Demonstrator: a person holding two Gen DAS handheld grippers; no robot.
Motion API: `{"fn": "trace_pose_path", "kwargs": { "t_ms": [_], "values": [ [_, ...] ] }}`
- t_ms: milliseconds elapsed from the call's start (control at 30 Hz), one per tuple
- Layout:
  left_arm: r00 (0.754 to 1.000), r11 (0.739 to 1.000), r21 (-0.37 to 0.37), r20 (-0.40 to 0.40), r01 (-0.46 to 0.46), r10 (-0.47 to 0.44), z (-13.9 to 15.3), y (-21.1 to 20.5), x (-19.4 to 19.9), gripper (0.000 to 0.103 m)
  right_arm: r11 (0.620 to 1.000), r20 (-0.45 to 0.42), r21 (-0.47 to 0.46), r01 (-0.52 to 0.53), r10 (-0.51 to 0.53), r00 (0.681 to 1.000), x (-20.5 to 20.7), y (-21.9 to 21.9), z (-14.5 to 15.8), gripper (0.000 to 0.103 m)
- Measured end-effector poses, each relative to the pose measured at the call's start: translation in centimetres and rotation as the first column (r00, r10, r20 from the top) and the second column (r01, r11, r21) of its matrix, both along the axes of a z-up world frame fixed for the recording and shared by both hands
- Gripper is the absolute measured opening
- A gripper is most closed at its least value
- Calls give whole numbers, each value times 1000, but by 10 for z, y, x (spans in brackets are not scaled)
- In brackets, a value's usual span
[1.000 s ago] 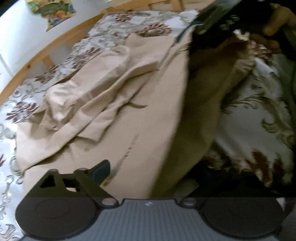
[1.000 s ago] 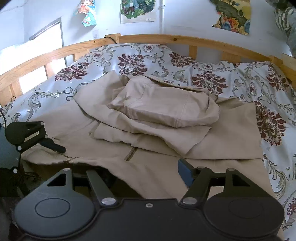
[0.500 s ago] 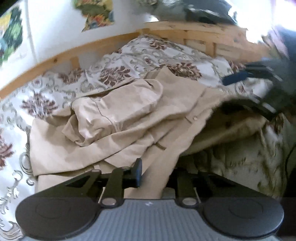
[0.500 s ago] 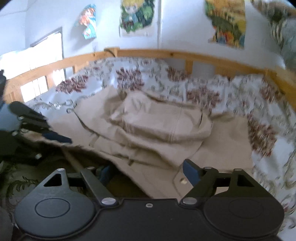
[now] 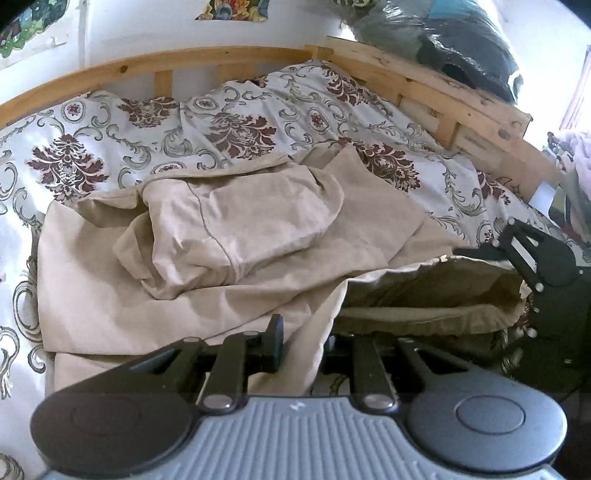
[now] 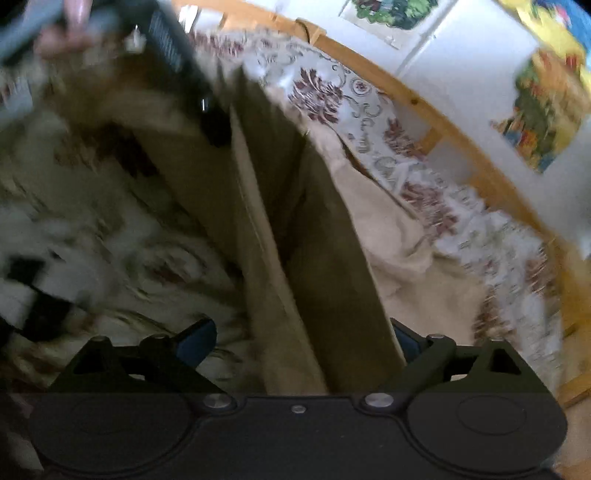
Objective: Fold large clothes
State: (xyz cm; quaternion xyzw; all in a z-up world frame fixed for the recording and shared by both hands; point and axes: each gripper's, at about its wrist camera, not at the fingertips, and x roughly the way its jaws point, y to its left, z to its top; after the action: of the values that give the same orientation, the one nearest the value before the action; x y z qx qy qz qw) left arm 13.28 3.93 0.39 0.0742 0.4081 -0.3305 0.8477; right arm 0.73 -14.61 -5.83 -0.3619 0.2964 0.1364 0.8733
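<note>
A large beige garment (image 5: 240, 236) lies crumpled on the floral bedspread (image 5: 236, 129). My left gripper (image 5: 304, 339) is shut on a fold of its near edge and holds that edge up off the bed. In the left wrist view a finger (image 5: 476, 253) of my right gripper rests at the lifted hem on the right. In the blurred right wrist view the garment (image 6: 325, 258) hangs in a long strip between the wide-apart fingers of my right gripper (image 6: 301, 338), open, its pads not pressing. Up that strip, a finger (image 6: 216, 129) of the left gripper grips the cloth, with a hand (image 6: 70, 33) behind.
A wooden bed rail (image 5: 166, 64) curves round the far side and the right. Dark bundles (image 5: 443, 40) are piled on the rail's right corner. Posters (image 6: 535, 110) hang on the white wall behind. The bedspread shows bare beyond the garment.
My left gripper shut on the garment's near edge and rose with it. My right gripper rolled and spread wider; the cloth now hangs between its fingers.
</note>
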Motion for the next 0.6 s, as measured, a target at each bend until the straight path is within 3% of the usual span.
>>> {"fn": "trace_pose_path", "kwargs": {
  "t_ms": [67, 233, 267, 333, 433, 467, 500, 567, 600],
  "values": [
    [1000, 1000, -1, 2, -1, 1, 1, 1, -2, 19, 999, 94, -35, 18, -15, 995, 0, -1, -3, 80],
    [1000, 1000, -29, -5, -6, 6, 6, 13, -6, 20, 988, 303, 144, -59, 13, 953, -23, -18, 29, 71],
    [1000, 999, -39, -8, 0, -1, 7, 15, -8, 22, 980, 323, 181, -78, 15, 946, -26, -22, 34, 58],
    [1000, 999, -44, 0, 11, -11, 9, 17, -13, 23, 968, 330, 236, -90, 7, 944, -26, -27, 41, 43],
    [999, 999, -24, 37, 28, -27, 12, 18, -24, 29, 948, 282, 307, -89, -1, 959, -18, -34, 43, 27],
    [998, 999, -20, 53, 36, -35, 14, 17, -29, 39, 942, 269, 326, -82, -10, 963, -17, -33, 46, 23],
    [997, 999, -21, 71, 40, -39, 15, 18, -34, 59, 932, 251, 354, -75, -17, 968, -12, -36, 49, 20],
    [992, 999, -34, 126, 32, -27, 21, 18, -46, 80, 902, 204, 429, -53, -39, 978, -3, -41, 55, 17],
    [988, 998, -40, 152, 39, -32, 24, 17, -52, 83, 883, 175, 469, -39, -49, 983, 4, -42, 58, 17]
  ]
}}
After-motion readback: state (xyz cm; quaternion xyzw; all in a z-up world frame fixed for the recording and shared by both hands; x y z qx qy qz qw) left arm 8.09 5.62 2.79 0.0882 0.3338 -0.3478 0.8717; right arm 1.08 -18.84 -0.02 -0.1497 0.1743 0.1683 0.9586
